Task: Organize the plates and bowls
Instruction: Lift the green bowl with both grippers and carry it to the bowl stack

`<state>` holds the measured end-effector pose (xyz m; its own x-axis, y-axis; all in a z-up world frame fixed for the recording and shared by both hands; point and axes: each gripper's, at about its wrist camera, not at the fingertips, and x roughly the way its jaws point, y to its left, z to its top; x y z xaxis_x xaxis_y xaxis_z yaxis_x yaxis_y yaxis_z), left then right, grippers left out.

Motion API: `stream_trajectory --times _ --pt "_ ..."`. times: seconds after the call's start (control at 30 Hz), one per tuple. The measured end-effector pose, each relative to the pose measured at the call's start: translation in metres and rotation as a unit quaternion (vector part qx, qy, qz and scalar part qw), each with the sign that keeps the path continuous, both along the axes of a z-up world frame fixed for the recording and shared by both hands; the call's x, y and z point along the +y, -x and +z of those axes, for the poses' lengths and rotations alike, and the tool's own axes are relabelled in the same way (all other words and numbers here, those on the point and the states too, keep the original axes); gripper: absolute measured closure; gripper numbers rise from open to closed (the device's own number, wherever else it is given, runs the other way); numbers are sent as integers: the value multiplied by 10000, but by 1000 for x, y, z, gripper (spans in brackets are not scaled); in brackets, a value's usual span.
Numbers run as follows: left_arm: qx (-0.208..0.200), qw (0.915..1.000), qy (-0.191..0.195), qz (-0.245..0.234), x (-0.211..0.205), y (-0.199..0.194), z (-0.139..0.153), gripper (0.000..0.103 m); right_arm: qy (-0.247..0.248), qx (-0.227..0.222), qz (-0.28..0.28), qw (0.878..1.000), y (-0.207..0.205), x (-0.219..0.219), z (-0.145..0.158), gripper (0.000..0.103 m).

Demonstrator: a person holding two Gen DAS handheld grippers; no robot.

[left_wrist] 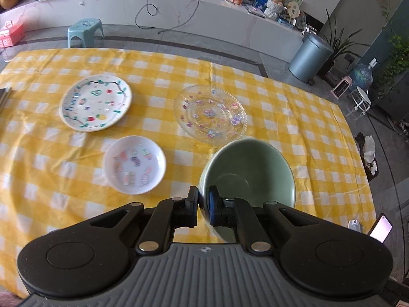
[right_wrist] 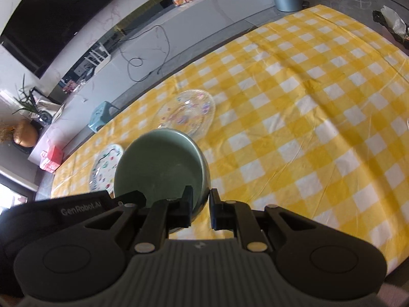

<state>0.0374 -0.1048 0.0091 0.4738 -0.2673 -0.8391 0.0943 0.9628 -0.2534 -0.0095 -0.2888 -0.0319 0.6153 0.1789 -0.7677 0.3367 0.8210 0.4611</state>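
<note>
A green bowl (left_wrist: 250, 168) hangs above the yellow checked tablecloth (left_wrist: 294, 117), held from both sides. My left gripper (left_wrist: 203, 199) is shut on the bowl's left rim, one pad inside the wall and one outside. My right gripper (right_wrist: 202, 204) is shut on the right rim of the same bowl (right_wrist: 158, 163). A clear glass plate with coloured spots (left_wrist: 209, 113) lies just beyond the bowl. At the far left lies a white plate with a painted border (left_wrist: 95, 102), and a small white dish with stickers (left_wrist: 134, 165) sits nearer.
A dark flat object (left_wrist: 3, 94) pokes in at the table's left edge. A phone (left_wrist: 381, 227) stands near the right edge. Beyond the table are a blue stool (left_wrist: 85, 29), a grey bin (left_wrist: 310, 57) and a long white bench with cables.
</note>
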Motion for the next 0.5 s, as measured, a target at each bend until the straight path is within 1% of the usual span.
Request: stream_trajectory --times 0.03,0.07,0.1,0.13,0.23,0.27,0.3,0.4,0.5 --pt "-26 10000 12 52 7 5 4 95 -29 -60 130 9999 8 12 8 92" --pt "-48 9999 42 119 15 10 7 95 -29 -60 130 9999 8 12 8 92" --pt "-61 9998 80 195 23 16 11 95 -38 -126 273 9995 15 25 17 92" --pt "-77 9995 120 267 32 20 14 95 -38 -126 273 9995 15 25 17 92" --pt "-137 9986 187 469 57 36 23 94 -36 -233 535 9983 24 45 29 92" --pt "-168 9983 187 526 65 41 25 94 -31 -283 749 9968 29 60 35 92" --pt "-192 9980 179 574 72 46 27 94 -31 -283 749 9968 29 60 35 92" --pt "-196 9967 141 775 95 59 29 94 -111 -267 1033 9942 33 80 37 92" --pt "-76 9953 147 958 115 70 24 93 -168 -113 1393 9900 38 107 33 92"
